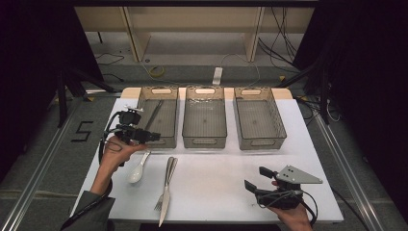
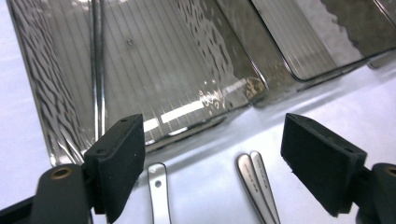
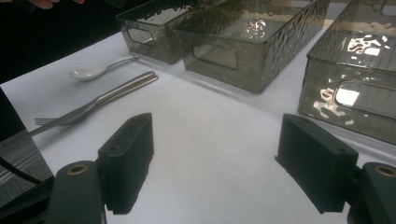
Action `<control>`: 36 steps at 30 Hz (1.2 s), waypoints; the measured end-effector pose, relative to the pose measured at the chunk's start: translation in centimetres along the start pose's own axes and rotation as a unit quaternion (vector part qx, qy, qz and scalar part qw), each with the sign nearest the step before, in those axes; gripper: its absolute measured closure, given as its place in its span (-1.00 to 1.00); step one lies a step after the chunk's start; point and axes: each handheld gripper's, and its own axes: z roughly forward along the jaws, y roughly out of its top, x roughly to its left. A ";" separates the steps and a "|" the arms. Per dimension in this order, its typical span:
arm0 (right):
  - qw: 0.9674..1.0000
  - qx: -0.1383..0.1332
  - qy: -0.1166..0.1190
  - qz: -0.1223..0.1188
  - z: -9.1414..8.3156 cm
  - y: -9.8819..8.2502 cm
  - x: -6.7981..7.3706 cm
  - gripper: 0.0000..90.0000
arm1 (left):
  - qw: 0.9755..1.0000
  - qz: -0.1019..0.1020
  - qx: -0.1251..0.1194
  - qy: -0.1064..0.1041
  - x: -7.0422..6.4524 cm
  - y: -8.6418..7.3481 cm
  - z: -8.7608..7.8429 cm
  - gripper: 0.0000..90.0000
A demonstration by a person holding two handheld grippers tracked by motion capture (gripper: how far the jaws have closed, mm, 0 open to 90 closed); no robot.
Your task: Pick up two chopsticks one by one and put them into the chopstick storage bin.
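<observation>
- Three clear bins stood in a row at the far side of the worktop (image 1: 216, 192); the left bin (image 1: 169, 139) already held one long metal utensil (image 1: 155, 113) lying along its floor, the middle bin (image 1: 205, 140) and right bin (image 1: 260, 142) looked bare.
- Left tool (image 1: 155, 137) hovered at the near wall of the left bin, jaws spread wide with nothing between them.
- Right tool (image 1: 257, 179) rested low over the near right of the worktop, jaws also wide apart and holding nothing.
- Remaining cutlery lay on the worktop just beside the left tool: a white spoon (image 1: 137, 171), and a knife (image 1: 166, 199) lying against a fork (image 1: 169, 169), handles touching.
- Judgement: the step in hand appeared to be fetching the next piece for sorting.
- Recommended: take the spoon first, since it lay apart; grip across its narrow handle (image 2: 156, 186), tool lowered squarely.
- Risk: the knife and fork overlapped, so a careless pinch could lift both; separate them beforehand.
</observation>
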 end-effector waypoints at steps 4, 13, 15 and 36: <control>1.000 0.000 0.000 -0.001 0.0 0.0 0.0 -0.38 | 1.000 0.008 0.008 -0.001 -0.5 -0.5 -0.1 -0.55; 1.000 0.001 0.000 0.000 0.0 0.0 -0.1 -0.38 | 1.000 0.013 0.025 0.001 -0.8 -1.8 -0.2 -0.55; 1.000 0.001 -0.001 0.001 0.0 -0.1 -0.2 -0.38 | 1.000 0.011 0.025 0.003 -0.7 -2.2 -0.2 -0.56; 1.000 -0.002 -0.005 0.006 -0.3 -0.2 -0.5 -0.38 | 0.997 0.000 0.070 0.042 1.8 -4.6 1.9 -0.60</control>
